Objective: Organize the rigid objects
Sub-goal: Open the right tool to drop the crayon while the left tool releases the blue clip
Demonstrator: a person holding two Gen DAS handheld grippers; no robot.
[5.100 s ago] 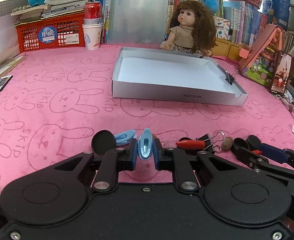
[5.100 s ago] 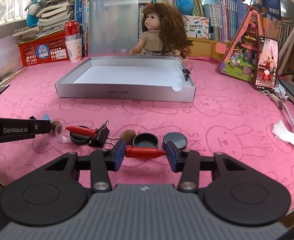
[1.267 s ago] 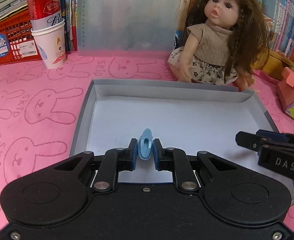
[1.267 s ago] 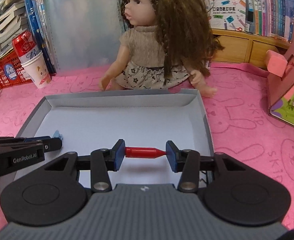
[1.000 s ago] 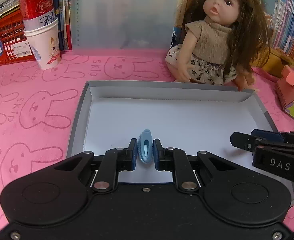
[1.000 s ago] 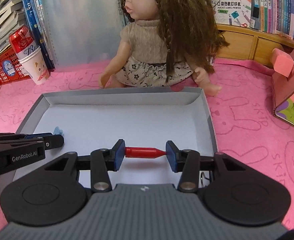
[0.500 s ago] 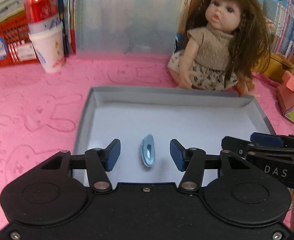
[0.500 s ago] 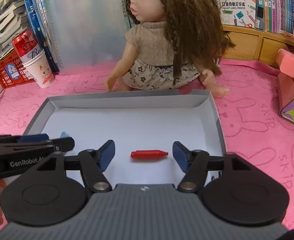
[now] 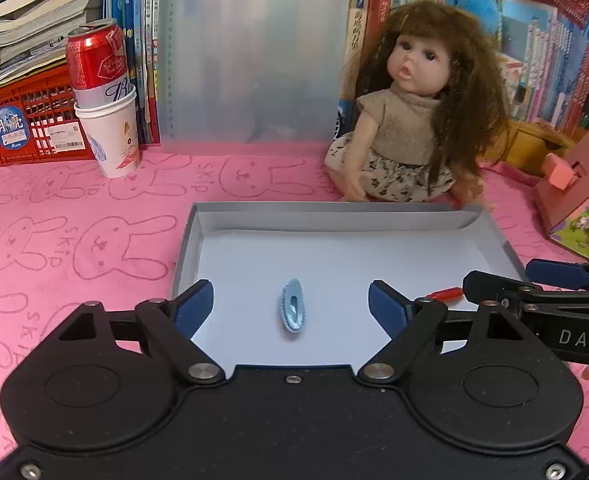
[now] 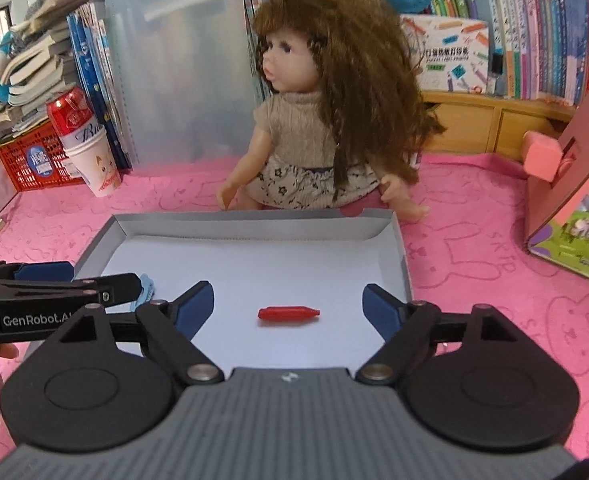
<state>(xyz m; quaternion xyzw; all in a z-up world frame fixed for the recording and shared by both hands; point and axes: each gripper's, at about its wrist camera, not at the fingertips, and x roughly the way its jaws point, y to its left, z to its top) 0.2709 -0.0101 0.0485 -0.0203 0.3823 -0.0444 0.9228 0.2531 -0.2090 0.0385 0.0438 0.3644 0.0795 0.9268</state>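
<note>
Both drops look done. My left gripper [image 9: 290,306] hangs above the near part of the tray [image 9: 334,216], jaws opening, wide apart, pads touching nothing. The blue clip [image 9: 293,311] lies flat on the tray's white floor, between the 2 fingers as the left wrist view frames it but below them and free of both. Its long axis runs away from me, in line with the way the gripper points.

My right gripper [image 10: 288,304] does the same on the right side of the tray [image 10: 398,240]: jaws opening, pads clear. The red cap [image 10: 288,313] lies on the tray floor between the fingers in view, not pinched. Its long axis runs crosswise, from one pad toward the other, tapered end toward the right pad.

Relation that matters next: each piece sits straight ahead of and under its own gripper, so the clear way out is, I judge, up and back toward me, not sideways. The 2 grippers are close; the right one's fingers show at the right edge of the left view, just beside the red cap [image 9: 446,293], and the left one's fingers cover part of the blue clip [image 10: 146,283] in the right view. A sideways swing risks a knock between them.

Tray holds 2 pieces that I can see. Doll [image 9: 414,120] sits behind the far wall on the pink desk [image 9: 74,240], touching nothing of mine.
</note>
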